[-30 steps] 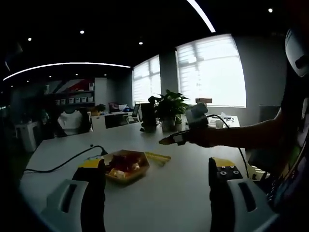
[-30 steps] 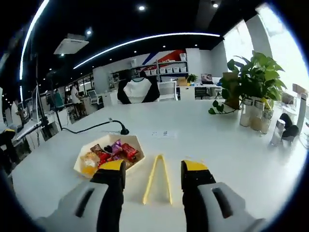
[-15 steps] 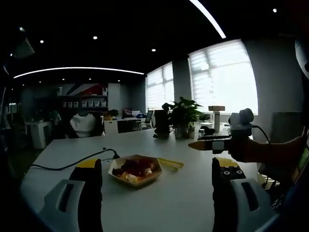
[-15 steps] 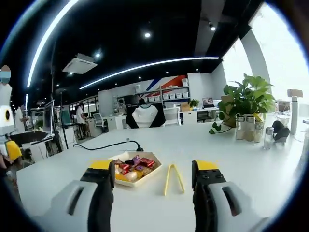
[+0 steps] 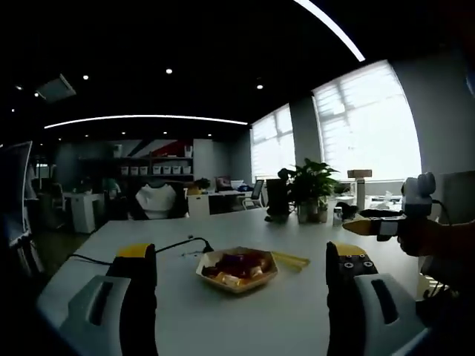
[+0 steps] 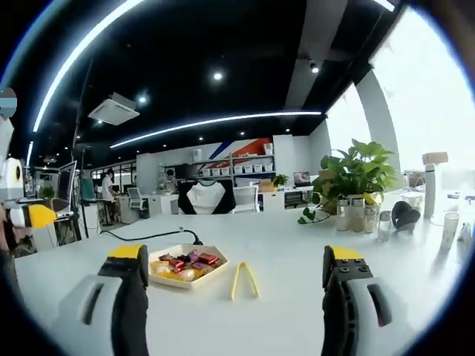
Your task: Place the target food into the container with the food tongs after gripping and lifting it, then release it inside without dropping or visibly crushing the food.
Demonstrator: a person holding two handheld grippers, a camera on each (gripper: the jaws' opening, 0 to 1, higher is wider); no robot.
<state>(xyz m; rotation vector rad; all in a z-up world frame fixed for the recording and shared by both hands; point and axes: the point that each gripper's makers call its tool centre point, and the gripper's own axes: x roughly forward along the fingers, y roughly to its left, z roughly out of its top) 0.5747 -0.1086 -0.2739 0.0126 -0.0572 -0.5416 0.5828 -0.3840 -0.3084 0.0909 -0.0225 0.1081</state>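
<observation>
Both my claws, left (image 5: 241, 271) and right (image 6: 236, 276), gape empty above the surface (image 6: 282, 297); yellow tongs (image 6: 244, 279) lie beside the snack tray (image 6: 185, 266).

Left gripper (image 5: 241, 267) with black jaws, yellow tips, grey-white housings, right gripper (image 6: 236, 274) alike, screw holes below the yellow tips

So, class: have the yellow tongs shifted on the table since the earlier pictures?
No. In the right gripper view the yellow tongs lie just right of the snack tray, as before. Their smaller, shifted look comes from the camera's move.
</observation>
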